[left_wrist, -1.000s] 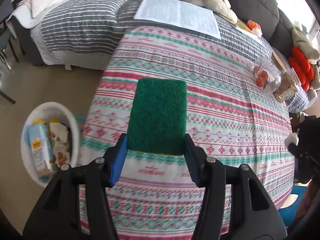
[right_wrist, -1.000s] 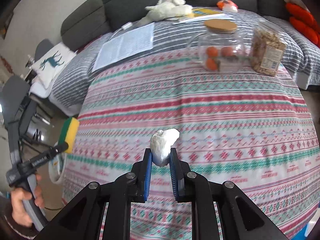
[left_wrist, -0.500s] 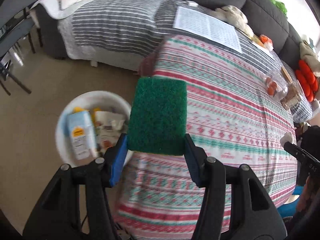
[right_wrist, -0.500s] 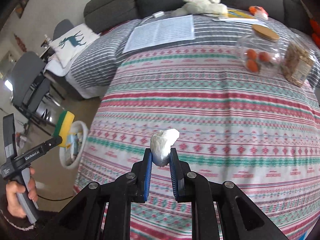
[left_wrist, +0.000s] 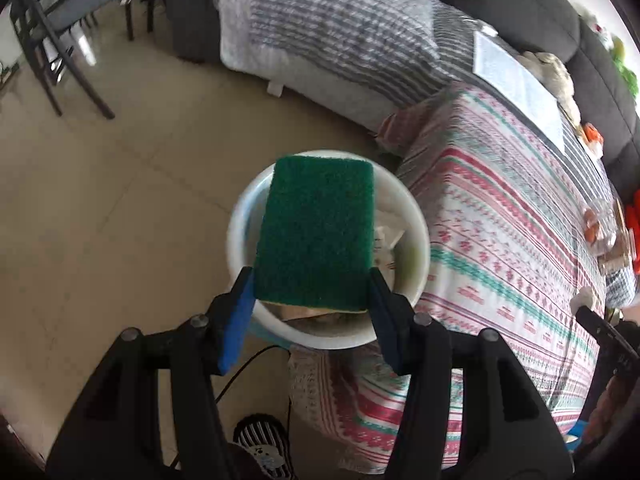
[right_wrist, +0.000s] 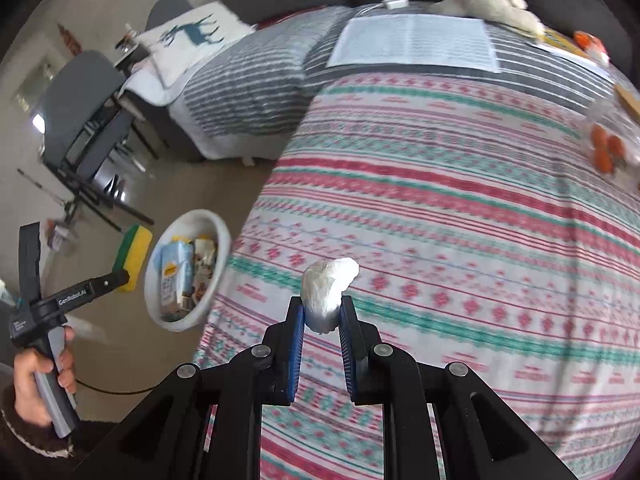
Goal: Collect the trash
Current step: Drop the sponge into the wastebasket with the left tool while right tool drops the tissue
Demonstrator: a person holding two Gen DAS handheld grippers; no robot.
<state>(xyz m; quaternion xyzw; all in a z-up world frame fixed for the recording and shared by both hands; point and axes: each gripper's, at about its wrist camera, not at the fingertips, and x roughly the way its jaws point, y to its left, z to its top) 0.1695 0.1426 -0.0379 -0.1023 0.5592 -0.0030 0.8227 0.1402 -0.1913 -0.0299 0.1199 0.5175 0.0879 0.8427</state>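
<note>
A green-and-yellow scouring sponge (left_wrist: pixel 316 236) is clamped between the blue pads of my left gripper (left_wrist: pixel 310 292), which hangs right over the white round trash bin (left_wrist: pixel 416 216) on the floor beside the table. From the right wrist view the same sponge (right_wrist: pixel 132 256) and left gripper (right_wrist: pixel 116 280) sit just left of the bin (right_wrist: pixel 218 232), which holds a carton and wrappers. My right gripper (right_wrist: pixel 322 316) is shut on a crumpled white paper wad (right_wrist: pixel 326 292) above the patterned tablecloth (right_wrist: pixel 460 208), near the table's left edge.
A person's hand (right_wrist: pixel 38 372) grips the left tool's handle. A glass jar with orange fruits (right_wrist: pixel 608 148) and a printed sheet (right_wrist: pixel 416 46) lie on the table. Dark chairs (left_wrist: pixel 60 20) stand on the tiled floor, a grey sofa (left_wrist: pixel 520 12) behind. A cable (left_wrist: pixel 248 364) runs below the bin.
Both grippers have swung left off the table middle. The left one now holds the sponge over the bin instead of over the cloth; the right one carries the paper wad closer to the table's edge.
</note>
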